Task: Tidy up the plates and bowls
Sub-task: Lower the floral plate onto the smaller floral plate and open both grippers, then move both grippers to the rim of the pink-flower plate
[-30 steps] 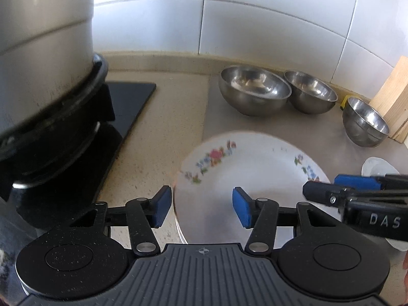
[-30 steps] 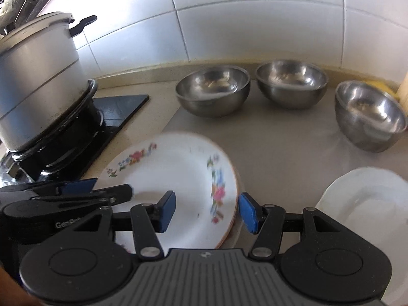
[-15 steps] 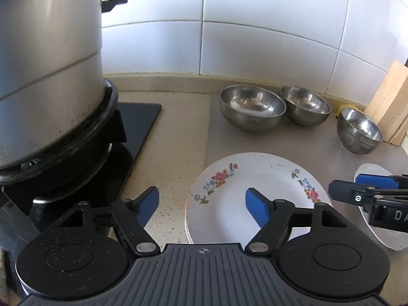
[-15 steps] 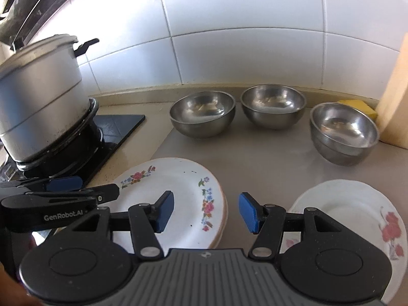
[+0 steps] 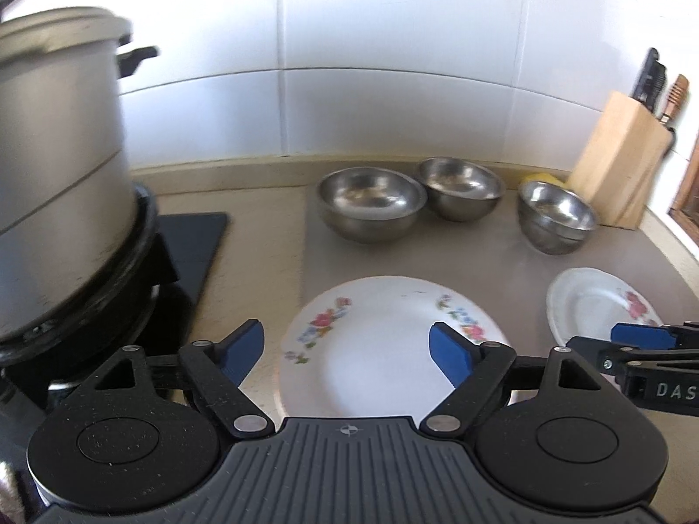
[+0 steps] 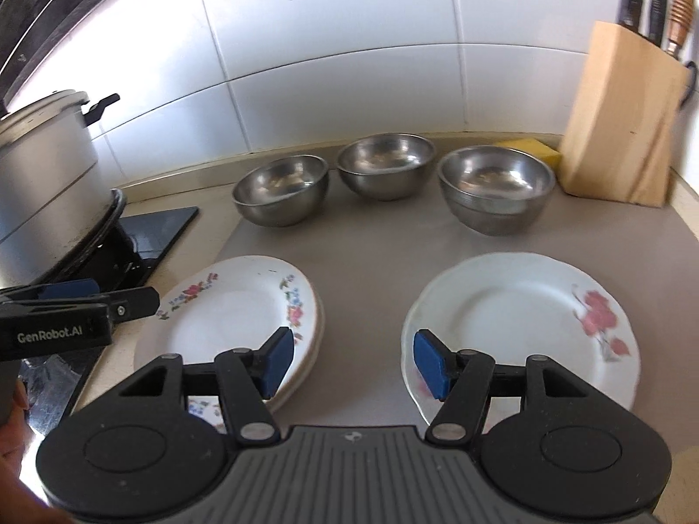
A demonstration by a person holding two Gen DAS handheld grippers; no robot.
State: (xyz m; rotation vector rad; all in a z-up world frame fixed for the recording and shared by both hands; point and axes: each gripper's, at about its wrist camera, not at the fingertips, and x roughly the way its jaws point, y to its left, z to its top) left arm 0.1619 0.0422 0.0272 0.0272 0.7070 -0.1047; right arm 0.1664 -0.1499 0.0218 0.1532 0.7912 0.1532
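Note:
A stack of white floral plates (image 5: 375, 340) (image 6: 236, 310) lies on the grey mat (image 6: 367, 262). My left gripper (image 5: 345, 347) hovers above its near rim, jaws opening wide and touching nothing. A single plate with a red flower (image 6: 520, 318) (image 5: 598, 301) lies to the right. My right gripper (image 6: 354, 360) hangs over the bare mat between the two, jaws opening with nothing between them. Three steel bowls (image 6: 282, 187) (image 6: 386, 166) (image 6: 496, 187) stand in a row behind. Each gripper shows in the other's view: the left gripper (image 6: 100, 294), the right gripper (image 5: 611, 340).
A tall metal pot (image 5: 57, 174) sits on a black stove (image 5: 192, 236) at the left. A wooden knife block (image 6: 629, 122) stands at the back right with a yellow sponge (image 6: 531, 148) beside it. White tiles close off the back.
Both grippers have drawn back and up from the plate stack's rim. The left jaws have spread much wider. The right gripper has shifted right, bringing the single plate into full view.

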